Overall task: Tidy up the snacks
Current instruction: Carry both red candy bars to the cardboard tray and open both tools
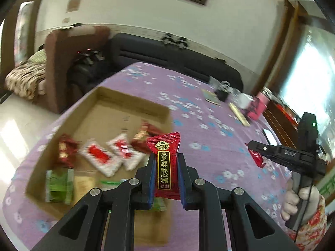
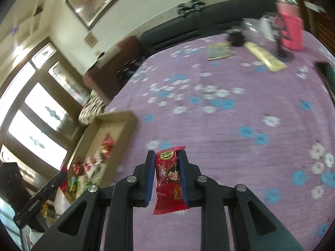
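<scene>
Your left gripper [image 1: 166, 173] hangs above the near right corner of the cardboard box [image 1: 62, 123], jaws clamped on a red candy [image 1: 164, 167]. Your right gripper [image 2: 166, 175], well right of the box, pinches another red candy packet [image 2: 170, 177].

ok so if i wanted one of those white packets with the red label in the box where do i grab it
Take the white packet across its short width, near the middle over the red label, coming straight down from above. It lies flat on the floor of the cardboard box, with a second white packet close beside it, so a side approach looks blocked. Both grippers already hold candies.
</scene>
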Available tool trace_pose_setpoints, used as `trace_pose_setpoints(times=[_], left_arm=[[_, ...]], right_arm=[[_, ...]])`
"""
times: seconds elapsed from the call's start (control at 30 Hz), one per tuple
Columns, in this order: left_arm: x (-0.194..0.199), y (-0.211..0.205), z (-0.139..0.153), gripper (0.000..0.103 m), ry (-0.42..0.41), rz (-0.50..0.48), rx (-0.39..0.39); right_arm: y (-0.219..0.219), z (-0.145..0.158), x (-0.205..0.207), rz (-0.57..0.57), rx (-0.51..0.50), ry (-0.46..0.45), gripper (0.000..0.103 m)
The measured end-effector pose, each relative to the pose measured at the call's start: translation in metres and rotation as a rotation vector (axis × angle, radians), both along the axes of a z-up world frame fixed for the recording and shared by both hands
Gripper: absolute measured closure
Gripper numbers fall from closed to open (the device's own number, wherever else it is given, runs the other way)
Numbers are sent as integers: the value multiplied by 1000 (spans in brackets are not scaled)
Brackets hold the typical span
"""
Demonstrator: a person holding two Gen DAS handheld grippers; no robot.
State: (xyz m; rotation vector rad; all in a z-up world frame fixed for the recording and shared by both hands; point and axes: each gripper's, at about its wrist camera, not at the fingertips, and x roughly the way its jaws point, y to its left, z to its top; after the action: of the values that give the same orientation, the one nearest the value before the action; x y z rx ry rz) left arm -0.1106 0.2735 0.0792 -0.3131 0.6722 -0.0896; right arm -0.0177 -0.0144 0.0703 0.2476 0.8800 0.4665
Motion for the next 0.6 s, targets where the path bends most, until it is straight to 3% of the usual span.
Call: trace_pose_setpoints(times=[0.27,0.6], left_arm=[[-6,55,-7,85,2,102,-12],[43,92,-21,85,61,101,-39]], right_arm=[[101,15,1,143,-55,-19,82],[211,-2,30,232,-132,4,82]])
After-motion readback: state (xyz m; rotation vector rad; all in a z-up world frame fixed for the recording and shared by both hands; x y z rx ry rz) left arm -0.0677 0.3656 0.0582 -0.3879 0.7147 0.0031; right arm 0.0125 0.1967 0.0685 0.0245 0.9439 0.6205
